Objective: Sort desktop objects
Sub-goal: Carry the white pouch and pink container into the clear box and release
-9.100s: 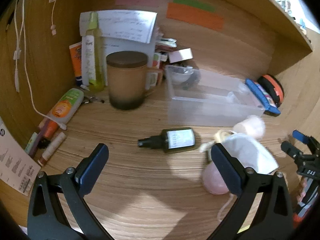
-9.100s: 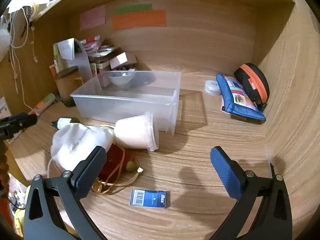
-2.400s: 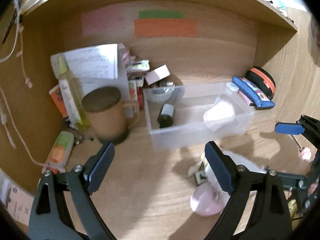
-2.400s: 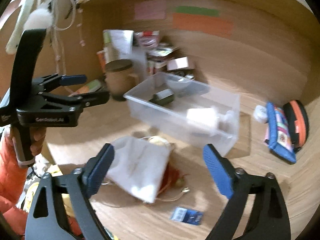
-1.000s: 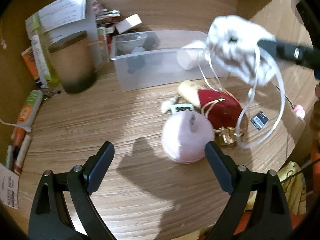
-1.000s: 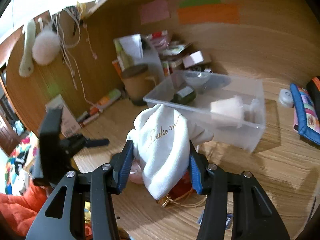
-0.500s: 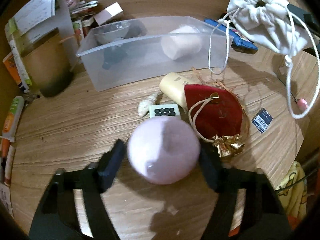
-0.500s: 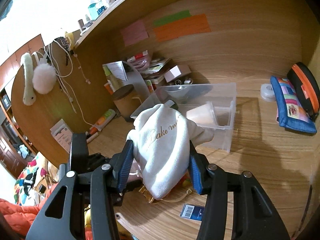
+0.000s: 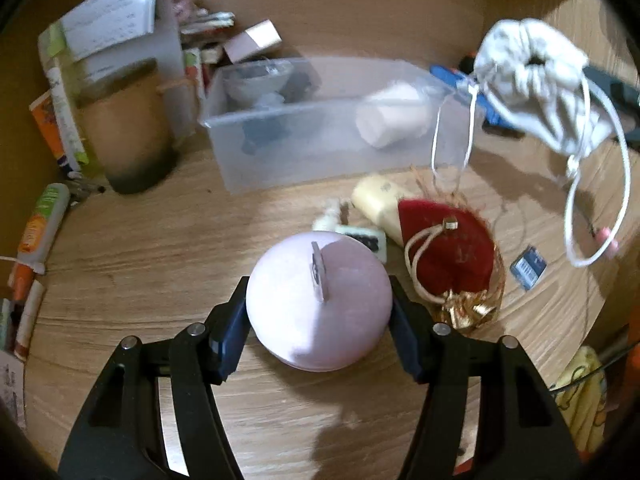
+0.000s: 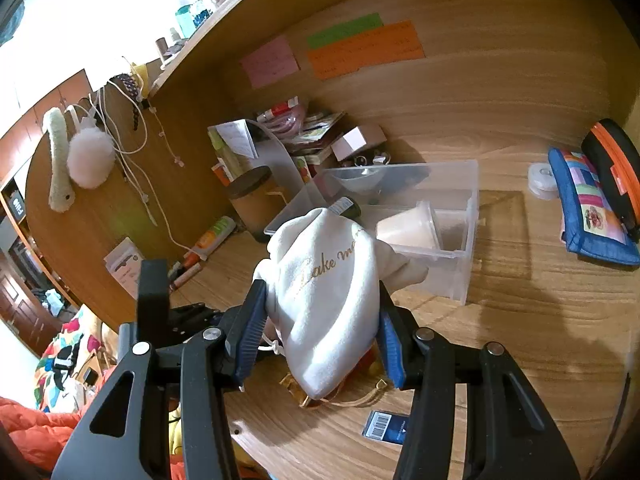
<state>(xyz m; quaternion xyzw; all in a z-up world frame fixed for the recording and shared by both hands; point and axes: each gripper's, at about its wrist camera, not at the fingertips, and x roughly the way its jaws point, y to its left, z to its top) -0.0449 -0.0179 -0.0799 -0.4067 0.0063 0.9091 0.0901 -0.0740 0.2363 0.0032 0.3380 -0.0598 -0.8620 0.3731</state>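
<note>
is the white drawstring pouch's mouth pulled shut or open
Nearly shut. In the left wrist view the white pouch, held by the right gripper, has its mouth gathered into puckers around a small dark hole, cords dangling loose.

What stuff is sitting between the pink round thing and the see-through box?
In the left wrist view, between the pink round case and the clear bin lie a small white shell-like piece, a green-edged card and a cream tube.

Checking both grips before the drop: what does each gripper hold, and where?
Left gripper: round pink compact, by its sides. Right gripper: white drawstring cloth pouch, across its body.
</note>
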